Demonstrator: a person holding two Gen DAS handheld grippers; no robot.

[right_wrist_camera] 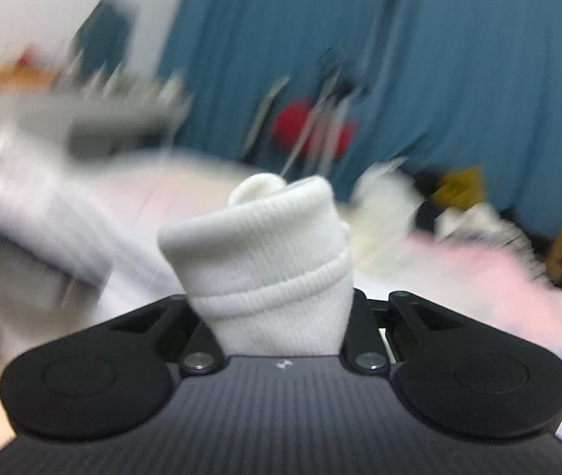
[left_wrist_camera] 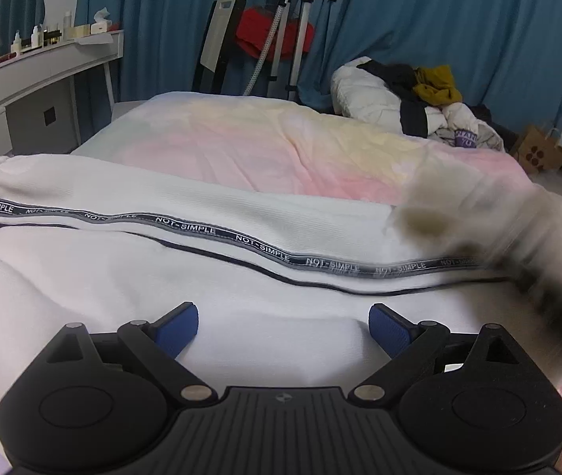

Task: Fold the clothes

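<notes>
White trousers with a grey "NOT-SIMPLE" side stripe lie lengthwise across the bed, their elastic waistband at the far left. My left gripper hovers low over the near part of the cloth, its blue pads wide apart with nothing between them. At the right of the left wrist view a blurred white end of the cloth is in fast motion. In the right wrist view my right gripper is shut on a white ribbed cuff, which stands bunched up between the jaws and hides the fingertips.
The bed has a pink and yellow sheet. A pile of clothes lies at its far right corner. A white desk with bottles stands at the left, and a steamer stand and blue curtains stand behind. A paper bag sits at the right.
</notes>
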